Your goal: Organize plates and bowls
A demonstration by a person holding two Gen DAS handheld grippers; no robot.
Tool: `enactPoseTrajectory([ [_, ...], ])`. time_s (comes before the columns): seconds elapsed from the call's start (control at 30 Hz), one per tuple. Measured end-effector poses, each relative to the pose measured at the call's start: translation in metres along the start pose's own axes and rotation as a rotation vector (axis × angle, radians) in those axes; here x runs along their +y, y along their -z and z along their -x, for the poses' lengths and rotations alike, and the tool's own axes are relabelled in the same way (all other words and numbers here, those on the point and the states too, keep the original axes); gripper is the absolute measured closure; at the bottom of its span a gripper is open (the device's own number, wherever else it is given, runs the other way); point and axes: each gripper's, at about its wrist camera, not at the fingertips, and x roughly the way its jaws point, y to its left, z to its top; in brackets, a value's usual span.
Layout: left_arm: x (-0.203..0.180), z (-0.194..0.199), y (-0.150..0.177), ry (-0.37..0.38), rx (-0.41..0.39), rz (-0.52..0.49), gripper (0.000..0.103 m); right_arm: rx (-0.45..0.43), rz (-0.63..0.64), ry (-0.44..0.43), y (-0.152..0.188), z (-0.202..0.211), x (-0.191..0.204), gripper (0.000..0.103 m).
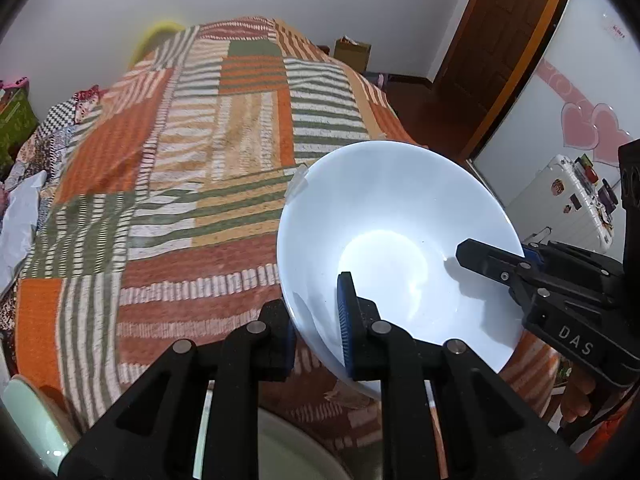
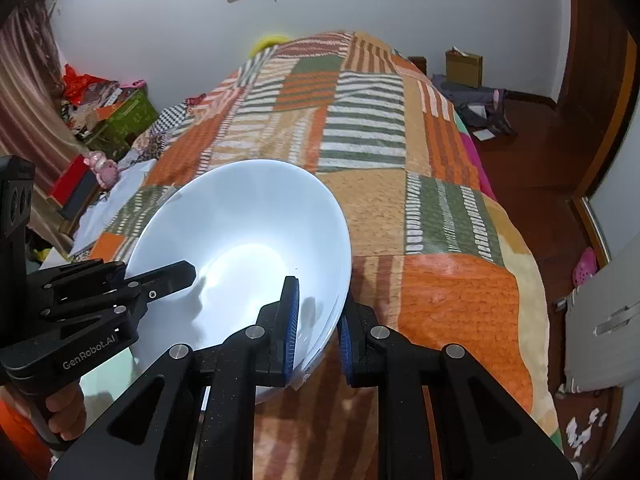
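Observation:
A large white bowl (image 1: 384, 240) hangs tilted above the patchwork bedspread (image 1: 200, 160), held from two sides. My left gripper (image 1: 316, 312) is shut on its near left rim, one blue pad inside the bowl and the other outside. My right gripper (image 1: 496, 256) clamps the opposite rim, with one black finger lying inside the bowl. In the right wrist view the same bowl (image 2: 240, 240) has my right gripper (image 2: 320, 308) pinching its right rim, and the left gripper (image 2: 176, 274) reaches in from the left.
A pale green dish (image 1: 28, 416) sits at the lower left and another dish (image 1: 288, 448) lies under the left gripper. The bed's right edge drops to a wooden floor (image 2: 532, 168). Boxes and clutter (image 2: 116, 116) line the left wall.

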Motion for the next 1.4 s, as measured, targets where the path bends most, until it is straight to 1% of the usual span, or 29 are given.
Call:
enactPoseTrajectory([
  [0.13,0.006,0.024,0.007,-0.010,-0.027,0.008,0.085,-0.022,0.021,-0.012,0.001,0.012,0.019,0.087],
  [0.3,0.015,0.050,0.018,-0.024,-0.054,0.020,0.085,-0.035,0.037,-0.022,0.002,0.018,0.034,0.087],
  [0.4,0.022,0.065,0.027,-0.032,-0.067,0.032,0.085,-0.047,0.054,-0.035,0.004,0.023,0.052,0.087],
  [0.53,0.034,0.084,0.039,-0.043,-0.084,0.050,0.085,-0.055,0.063,-0.048,0.007,0.026,0.065,0.087],
  [0.6,0.040,0.092,0.045,-0.049,-0.091,0.057,0.085,-0.058,0.077,-0.061,0.010,0.027,0.079,0.087],
  [0.9,0.078,0.126,0.075,-0.093,-0.112,0.103,0.085,-0.059,0.132,-0.100,0.019,0.027,0.125,0.087],
  [0.97,0.086,0.132,0.080,-0.099,-0.116,0.116,0.085,-0.060,0.137,-0.104,0.020,0.028,0.130,0.087],
  [1.0,0.091,0.136,0.083,-0.103,-0.119,0.124,0.085,-0.063,0.152,-0.115,0.020,0.027,0.142,0.087],
  [1.23,0.123,0.163,0.106,-0.145,-0.142,0.172,0.085,-0.060,0.191,-0.162,0.025,0.022,0.178,0.087],
  [1.4,0.146,0.180,0.125,-0.185,-0.149,0.210,0.085,-0.041,0.226,-0.203,0.029,0.012,0.207,0.087],
])
